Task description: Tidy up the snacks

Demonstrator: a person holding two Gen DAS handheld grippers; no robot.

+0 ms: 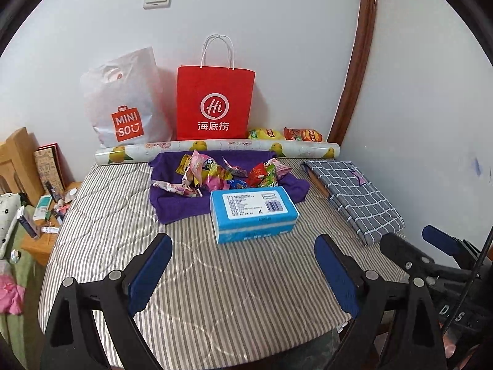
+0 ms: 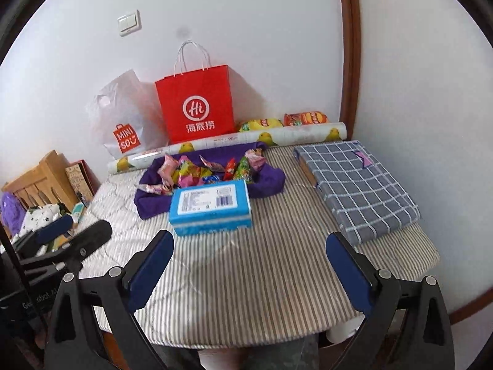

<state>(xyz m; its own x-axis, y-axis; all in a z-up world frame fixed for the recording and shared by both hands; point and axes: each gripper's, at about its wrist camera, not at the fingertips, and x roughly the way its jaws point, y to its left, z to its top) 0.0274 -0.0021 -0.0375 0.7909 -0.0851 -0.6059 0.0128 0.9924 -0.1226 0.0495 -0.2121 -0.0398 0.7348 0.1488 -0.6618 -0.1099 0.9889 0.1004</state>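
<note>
A pile of small colourful snack packets point(image 1: 228, 172) point(image 2: 209, 171) lies on a purple cloth point(image 1: 172, 203) point(image 2: 148, 200) at the back of the striped table point(image 1: 215, 293) point(image 2: 246, 277). A blue tissue box point(image 1: 252, 212) point(image 2: 211, 208) stands just in front of the pile. Two larger snack bags, yellow point(image 1: 266, 134) point(image 2: 260, 125) and orange point(image 1: 303, 134) point(image 2: 305, 118), lie by the wall. My left gripper point(image 1: 243, 274) is open and empty above the near table. My right gripper point(image 2: 249, 273) is open and empty, to the right of the left one point(image 2: 74, 231).
A red paper bag point(image 1: 214, 101) point(image 2: 197, 104) and a white MINISO bag point(image 1: 126, 104) point(image 2: 123, 117) lean on the wall behind a roll of printed paper point(image 1: 215, 149) point(image 2: 231, 140). A folded grey checked cloth point(image 1: 354, 194) point(image 2: 357, 185) lies at right. Clutter sits left of the table.
</note>
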